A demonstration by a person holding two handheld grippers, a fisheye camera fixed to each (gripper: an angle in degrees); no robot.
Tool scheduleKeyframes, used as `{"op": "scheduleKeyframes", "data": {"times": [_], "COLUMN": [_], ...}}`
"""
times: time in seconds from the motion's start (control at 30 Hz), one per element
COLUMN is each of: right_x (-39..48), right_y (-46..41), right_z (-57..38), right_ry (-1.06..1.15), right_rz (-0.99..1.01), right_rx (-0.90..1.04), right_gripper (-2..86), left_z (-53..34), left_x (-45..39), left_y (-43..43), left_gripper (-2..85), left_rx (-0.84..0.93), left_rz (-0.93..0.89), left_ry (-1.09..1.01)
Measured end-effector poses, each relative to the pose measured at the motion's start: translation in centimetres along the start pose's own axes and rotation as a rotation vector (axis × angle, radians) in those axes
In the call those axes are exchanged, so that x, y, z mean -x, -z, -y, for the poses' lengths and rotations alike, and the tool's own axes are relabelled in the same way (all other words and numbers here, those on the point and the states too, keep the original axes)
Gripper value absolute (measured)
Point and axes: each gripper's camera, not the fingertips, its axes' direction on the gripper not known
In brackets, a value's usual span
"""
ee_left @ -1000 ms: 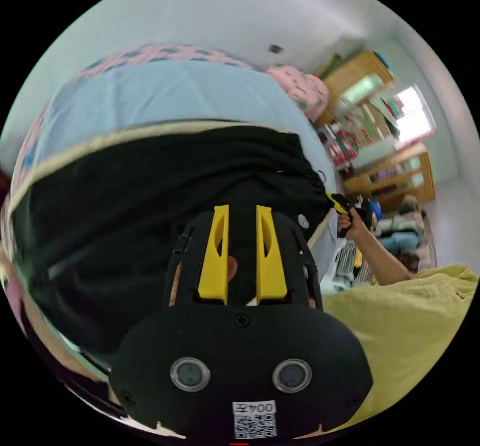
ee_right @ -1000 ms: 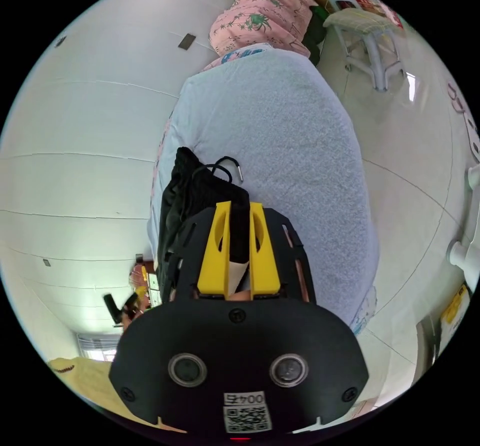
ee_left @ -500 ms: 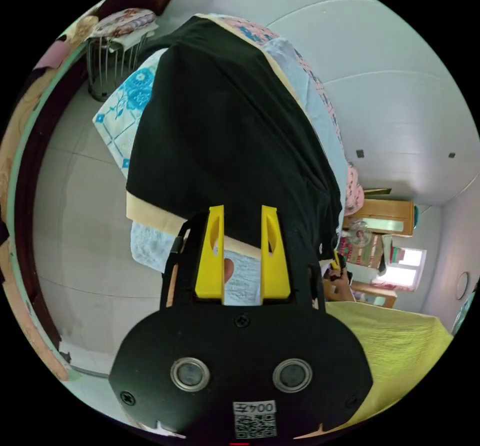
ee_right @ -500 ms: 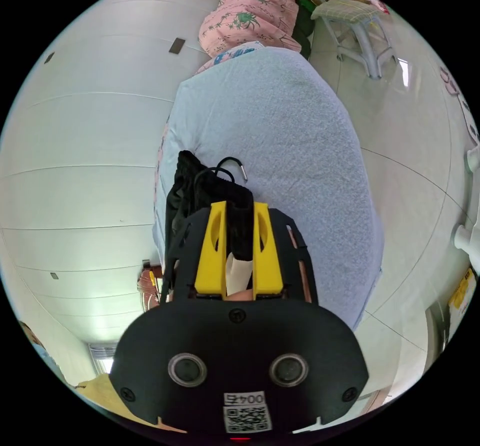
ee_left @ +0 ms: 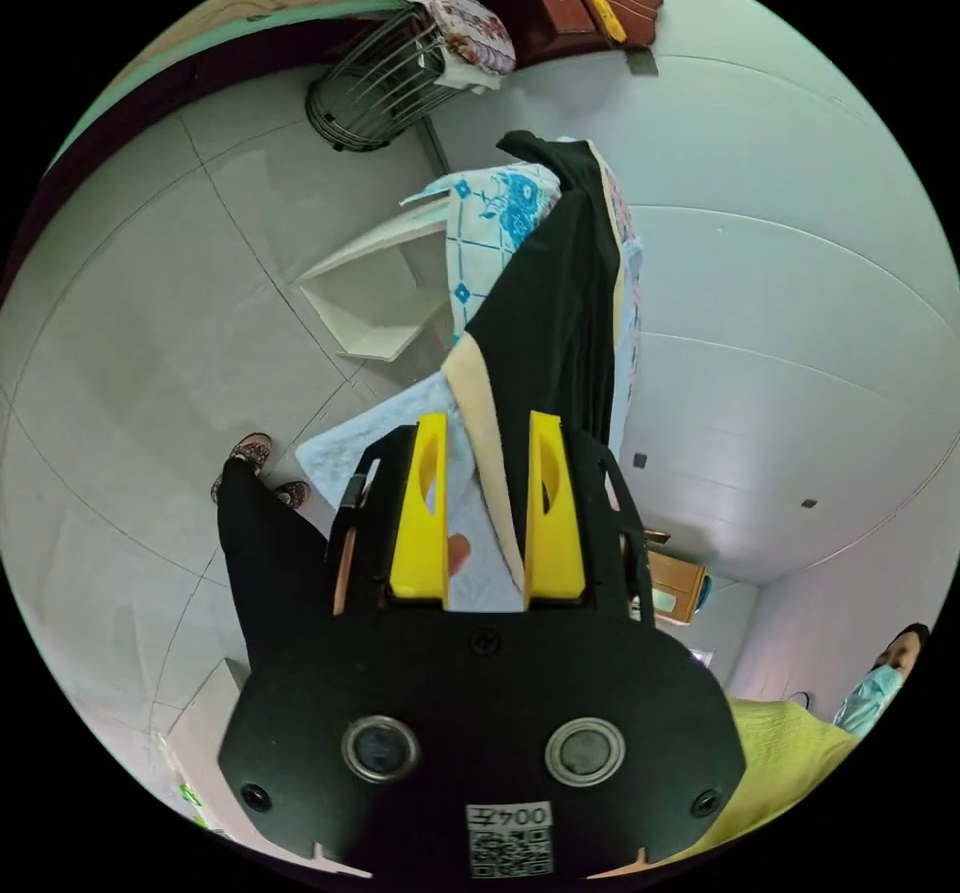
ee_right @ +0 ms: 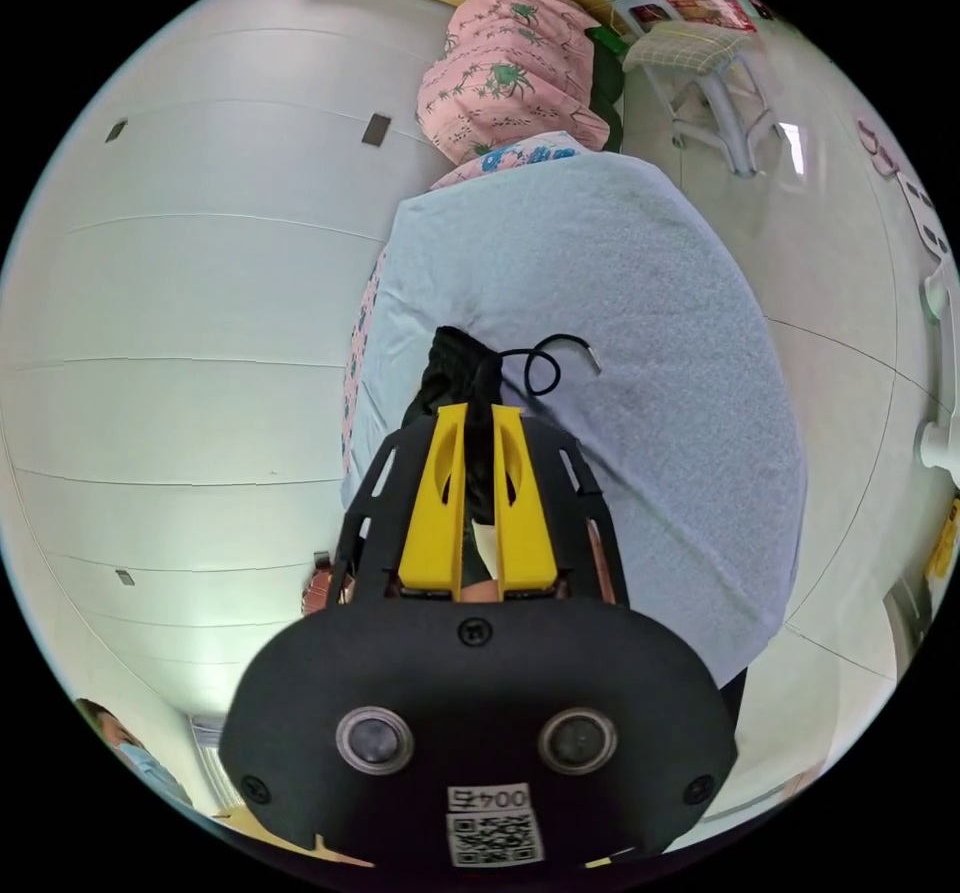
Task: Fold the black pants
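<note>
1. Left gripper (ee_left: pixel 487 448), nearest in our left gripper view: yellow jaws stand apart, nothing pressed between them. Through the gap we see pale blue bed cover and a cream stripe of the black pants (ee_left: pixel 555 303). We judge it free so it can take a new hold.

2. Right gripper (ee_right: pixel 480 433), nearest in our right gripper view: jaws drawn narrow, both pressing on a bunched black edge of the pants (ee_right: pixel 455 383), which we take for the waistband. We judge this hold pins that end while the other is reset.

3. Drawstring (ee_right: pixel 545 358): loops loose just beyond the right jaws, on the cover.

4. Blue bed cover (ee_right: pixel 640 333): spreads ahead of the right gripper and bears the pants.

5. Pink floral bundle (ee_right: pixel 510 68): well beyond, at the far end of the bed.

6. Wire basket (ee_left: pixel 375 93): far ahead of the left gripper, on the tiled floor.
</note>
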Motion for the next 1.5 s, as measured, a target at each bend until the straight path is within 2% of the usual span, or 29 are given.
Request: {"op": "scheduleKeyframes", "data": {"times": [0.23,0.4,0.67,1.0,1.13,1.33,1.5], "right_x": [2.3,4.0,8.0,6.8,5.9,5.8,13.4], "right_y": [1.6,3.2,3.7,4.0,3.9,3.4,1.4], "right_z": [-2.0,-3.3,-3.6,-4.6,-5.5,-5.7,-3.0], "right_ry": [0.026,0.052,0.140,0.147,0.130,0.087,0.132], "right_rz": [-0.027,-0.025,0.068,0.103,0.099,0.099,0.176], "right_rx": [-0.014,-0.021,0.043,0.104,0.112,0.100,0.103], "right_gripper": [5.3,5.3,5.3,5.2,5.3,5.1,5.0], "left_z": [2.9,2.4,1.5,1.4,0.6,0.7,2.8], "left_x": [2.2,-0.4,-6.0,-1.3,-0.3,-8.6,-23.1], "left_y": [1.8,5.2,9.2,10.3,10.2,11.9,13.6], "left_gripper": [10.0,3.4,2.0,7.0,3.6,1.0,0.5], "left_rx": [0.047,0.011,0.007,0.000,-0.020,-0.115,-0.178], "left_rz": [-0.094,0.018,0.235,-0.028,-0.075,-0.156,-0.198], "left_ry": [0.034,-0.042,-0.110,0.033,0.066,-0.098,-0.326]}}
